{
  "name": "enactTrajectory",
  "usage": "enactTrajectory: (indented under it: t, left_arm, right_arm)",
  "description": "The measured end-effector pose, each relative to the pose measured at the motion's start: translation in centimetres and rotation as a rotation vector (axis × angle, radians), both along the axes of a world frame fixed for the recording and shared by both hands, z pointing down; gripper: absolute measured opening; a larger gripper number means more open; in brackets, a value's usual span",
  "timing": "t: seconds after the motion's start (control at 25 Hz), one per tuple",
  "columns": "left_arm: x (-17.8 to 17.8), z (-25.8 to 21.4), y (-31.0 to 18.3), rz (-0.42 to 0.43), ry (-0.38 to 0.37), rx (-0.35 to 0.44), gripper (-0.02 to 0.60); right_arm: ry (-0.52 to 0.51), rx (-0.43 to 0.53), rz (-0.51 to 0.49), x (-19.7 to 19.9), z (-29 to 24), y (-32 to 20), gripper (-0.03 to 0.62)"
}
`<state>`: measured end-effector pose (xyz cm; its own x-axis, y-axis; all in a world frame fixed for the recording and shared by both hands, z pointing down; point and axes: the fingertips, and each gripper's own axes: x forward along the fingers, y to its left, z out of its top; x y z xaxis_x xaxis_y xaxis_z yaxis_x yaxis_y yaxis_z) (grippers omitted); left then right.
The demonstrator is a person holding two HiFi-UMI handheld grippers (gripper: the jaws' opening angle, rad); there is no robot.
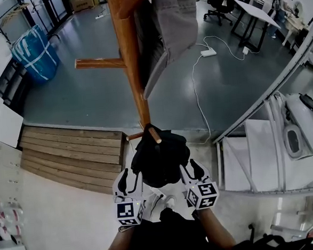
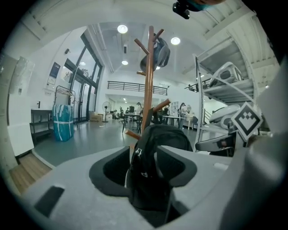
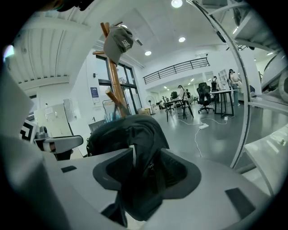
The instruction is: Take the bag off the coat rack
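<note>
A black bag (image 1: 159, 159) hangs on a low peg (image 1: 154, 135) of the wooden coat rack (image 1: 131, 70). My left gripper (image 1: 130, 178) stands at the bag's left side and my right gripper (image 1: 192, 170) at its right side. Both are open. In the left gripper view the bag (image 2: 157, 152) reaches down into the gap of the left gripper (image 2: 148, 179), with dark space beside the fabric. The right gripper view shows a fold of the bag (image 3: 130, 134) lying loose between the jaws of the right gripper (image 3: 144, 179). A grey cap (image 1: 176, 19) hangs higher on the rack.
A white metal shelf frame (image 1: 271, 156) with an appliance on it stands close on the right. A wooden platform (image 1: 73, 151) lies at the left, a blue wrapped bundle (image 1: 33, 50) behind it. A white cable and power strip (image 1: 207, 52) lie on the grey floor beyond the rack.
</note>
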<state>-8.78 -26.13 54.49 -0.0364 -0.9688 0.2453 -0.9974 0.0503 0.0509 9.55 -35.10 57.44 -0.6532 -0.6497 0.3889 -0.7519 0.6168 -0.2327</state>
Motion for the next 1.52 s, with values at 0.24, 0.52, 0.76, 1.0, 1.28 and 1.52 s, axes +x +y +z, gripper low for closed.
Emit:
enactTrajectory:
  t: [0.24,0.52,0.76,1.0,1.28,1.52]
  left_arm:
    - [-0.2,1.5,-1.3,0.013,0.004,-0.045,0.210]
    - [-0.7,2.4,-2.7,0.012,0.018,-0.075,0.210]
    - [-0.7,3.4,-3.7,0.024,0.018,-0.094,0.168]
    - [-0.9,3.4,-3.9,0.019,0.021,-0.091,0.131]
    - [-0.7,3.5,-3.7,0.055,0.043,-0.112,0.100]
    - [-1.0,3.4,-3.9,0.066,0.058,-0.092,0.087]
  right_arm:
    - [0.016,-0.053,0.018,-0.3,2.5,-2.0,0.193]
    - [0.033,-0.089,0.036,-0.8,4.1,-3.6,0.198]
    - [0.030,-0.105,0.048,-1.1,4.8,-4.0,0.196]
    - [0.025,-0.106,0.050,-1.2,4.8,-4.2,0.193]
    - [0.008,-0.121,0.072,-1.1,5.0,-4.2,0.126]
    - [-0.012,-0.144,0.072,-1.3,4.9,-4.1,0.100]
